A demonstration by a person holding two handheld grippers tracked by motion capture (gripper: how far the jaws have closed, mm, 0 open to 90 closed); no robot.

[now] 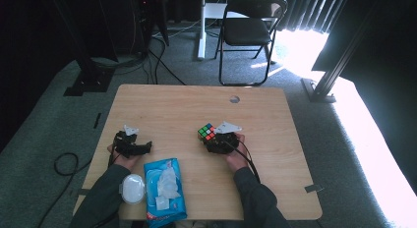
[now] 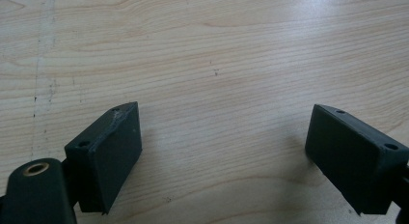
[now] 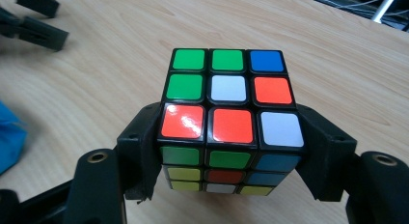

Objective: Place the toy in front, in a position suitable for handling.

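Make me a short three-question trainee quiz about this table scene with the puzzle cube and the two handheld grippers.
1. True or false: the right gripper is shut on the multicoloured plastic puzzle cube.
2. Which colour is the centre square of the cube's top face in the right gripper view? A) yellow B) white C) blue
3. In the high view, what lies on the light wooden table nearest the left gripper?

Key
1. True: both black jaws press on the cube's sides.
2. B.
3. The blue plastic pack of wet wipes, just beside the person's left forearm; a round white lid sits next to it. The left gripper itself is open with bare wood between its jaws.
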